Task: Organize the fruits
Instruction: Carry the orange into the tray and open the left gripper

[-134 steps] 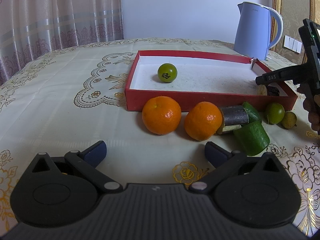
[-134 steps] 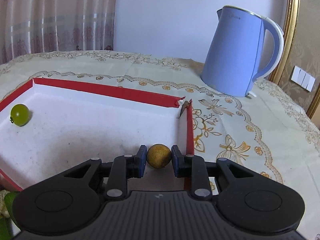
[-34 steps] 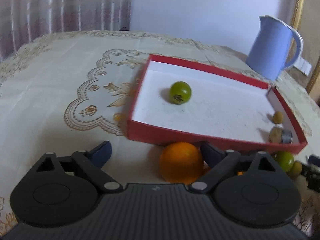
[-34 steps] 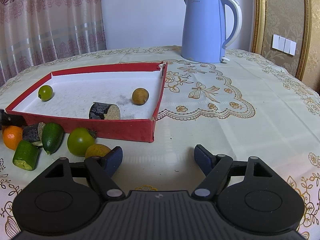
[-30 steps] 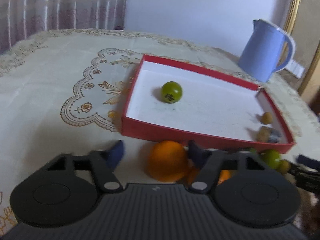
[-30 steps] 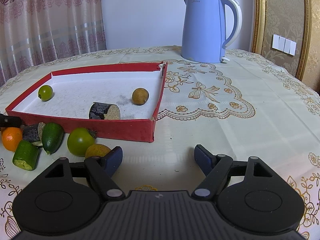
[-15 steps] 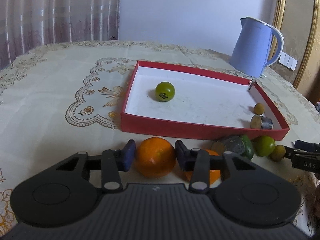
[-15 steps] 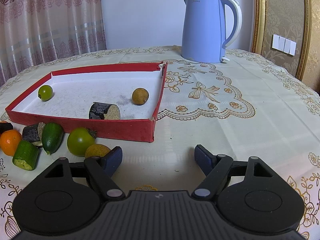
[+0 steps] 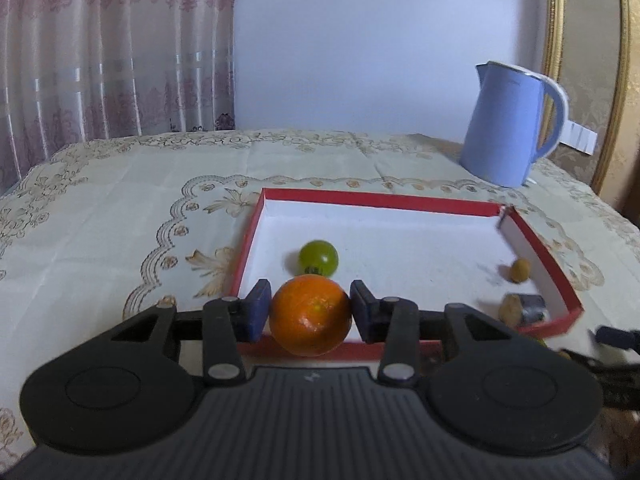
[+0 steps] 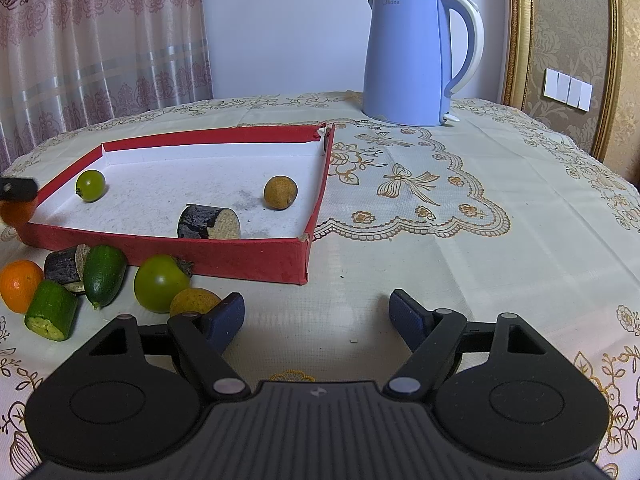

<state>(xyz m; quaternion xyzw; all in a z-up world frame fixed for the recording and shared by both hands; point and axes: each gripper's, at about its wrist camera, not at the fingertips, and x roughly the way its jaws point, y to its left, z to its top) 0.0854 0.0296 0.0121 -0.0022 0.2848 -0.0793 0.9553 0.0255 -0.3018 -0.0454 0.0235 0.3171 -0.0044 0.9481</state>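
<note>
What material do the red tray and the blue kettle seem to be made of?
Red tray: probably cardboard, matte red outside and white inside; one far corner is torn and frayed. Blue kettle: smooth, slightly glossy body with a white handle; painted metal or plastic, the look leaves it open.

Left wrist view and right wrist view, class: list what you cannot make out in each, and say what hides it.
- Left wrist view: the fruit in front of the red tray is hidden by the gripper body and tray wall.
- Left wrist view: the right gripper is blurred and cut off.
- Right wrist view: the held orange is cut by the left edge.

Each tool [image 10: 316,318] is matte black with ribbed housing, silver pivot screws and dark blue pads [image 9: 258,314].
</note>
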